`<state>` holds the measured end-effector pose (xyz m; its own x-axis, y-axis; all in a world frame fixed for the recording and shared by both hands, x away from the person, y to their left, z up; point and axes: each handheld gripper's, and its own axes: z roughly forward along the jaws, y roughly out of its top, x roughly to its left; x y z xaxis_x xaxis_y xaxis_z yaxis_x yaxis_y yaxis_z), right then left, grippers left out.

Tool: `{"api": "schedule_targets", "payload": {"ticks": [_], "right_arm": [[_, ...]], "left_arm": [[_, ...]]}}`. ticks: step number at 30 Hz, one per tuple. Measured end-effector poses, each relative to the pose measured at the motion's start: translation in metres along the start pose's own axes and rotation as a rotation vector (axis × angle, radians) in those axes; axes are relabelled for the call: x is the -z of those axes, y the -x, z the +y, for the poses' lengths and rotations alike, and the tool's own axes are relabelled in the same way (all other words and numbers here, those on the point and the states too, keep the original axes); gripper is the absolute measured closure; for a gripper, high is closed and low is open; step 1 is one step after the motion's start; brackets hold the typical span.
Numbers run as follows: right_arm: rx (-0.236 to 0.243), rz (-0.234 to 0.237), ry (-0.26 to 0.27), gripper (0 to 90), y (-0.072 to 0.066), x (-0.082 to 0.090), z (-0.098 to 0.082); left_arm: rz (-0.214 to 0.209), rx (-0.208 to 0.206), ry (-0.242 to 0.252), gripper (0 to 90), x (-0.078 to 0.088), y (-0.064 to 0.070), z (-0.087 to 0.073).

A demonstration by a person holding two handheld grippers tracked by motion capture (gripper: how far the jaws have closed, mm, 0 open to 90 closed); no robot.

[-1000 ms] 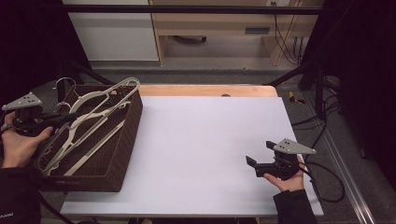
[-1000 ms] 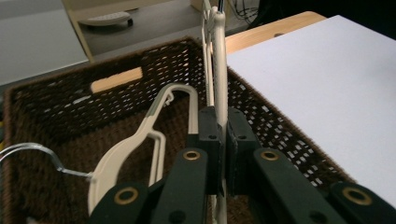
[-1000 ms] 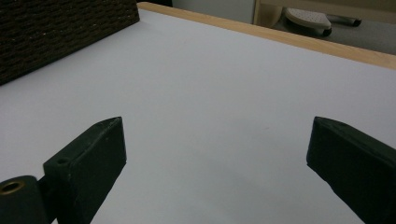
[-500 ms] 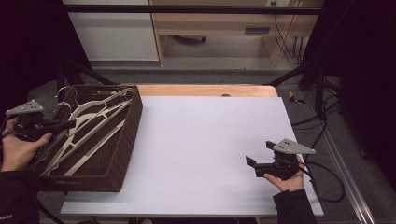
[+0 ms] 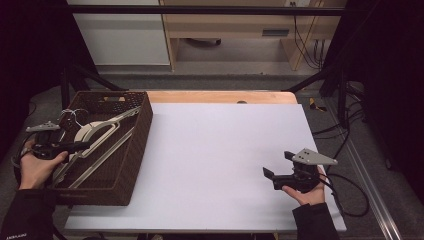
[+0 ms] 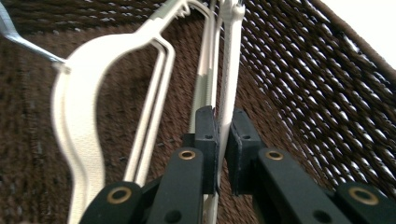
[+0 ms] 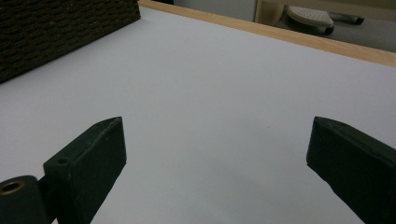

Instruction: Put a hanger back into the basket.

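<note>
Hangers (image 5: 95, 132) lie in basket (image 5: 135, 150); left gripper (image 6: 223, 135) pinches one hanger bar between nearly closed jaws that have just eased open slightly, bar between them. Right gripper (image 5: 272, 176) wide, empty, over table (image 5: 225, 150). Placement looks almost done; release and withdraw left.

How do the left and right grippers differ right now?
The left gripper is inside the brown woven basket, its jaws nearly shut around a white hanger bar and just starting to open; the right gripper sits over the bare white table, jaws wide open and empty. Both are black and hand-held.
</note>
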<state>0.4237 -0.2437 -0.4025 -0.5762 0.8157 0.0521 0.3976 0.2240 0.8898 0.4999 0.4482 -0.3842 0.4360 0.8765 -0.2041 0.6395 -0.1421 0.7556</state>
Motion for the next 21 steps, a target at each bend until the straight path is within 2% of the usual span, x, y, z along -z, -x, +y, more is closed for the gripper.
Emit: {"api": "schedule_targets", "payload": {"ticks": [3,5,6,7,10,14,16,17,18,21], "right_arm": [[0.004,0.001,-0.002,5.1,0.000,0.000,0.000],[-0.001,-0.003,0.001,5.0,0.000,0.000,0.000],[-0.001,-0.004,0.001,5.0,0.000,0.000,0.000],[-0.002,-0.003,0.002,4.9,0.000,0.000,0.000],[0.001,-0.005,0.000,4.9,0.001,0.000,0.000],[-0.003,-0.006,0.002,4.8,0.001,0.000,-0.001],[0.003,-0.008,0.003,4.8,0.002,0.001,-0.001],[0.003,-0.007,0.006,4.8,0.002,0.001,-0.001],[0.000,-0.006,0.009,4.8,0.002,0.001,-0.001],[0.000,-0.008,0.016,4.7,0.002,0.001,-0.001]], "left_arm": [[0.044,0.012,0.035,73.9,0.005,0.000,0.001],[0.085,-0.005,0.063,66.9,0.010,0.002,0.002],[0.085,-0.005,0.063,63.4,0.010,0.002,0.002],[0.107,-0.012,0.118,59.8,0.016,0.005,0.003],[0.083,-0.021,0.190,54.6,0.026,0.011,0.005],[0.058,-0.054,0.260,43.0,0.033,0.031,0.006],[0.034,-0.082,0.286,35.5,0.034,0.043,0.006],[0.013,-0.096,0.311,31.9,0.034,0.053,0.005],[0.005,-0.101,0.317,27.3,0.033,0.056,0.005],[-0.050,-0.124,0.348,19.7,0.029,0.079,0.003]]}}
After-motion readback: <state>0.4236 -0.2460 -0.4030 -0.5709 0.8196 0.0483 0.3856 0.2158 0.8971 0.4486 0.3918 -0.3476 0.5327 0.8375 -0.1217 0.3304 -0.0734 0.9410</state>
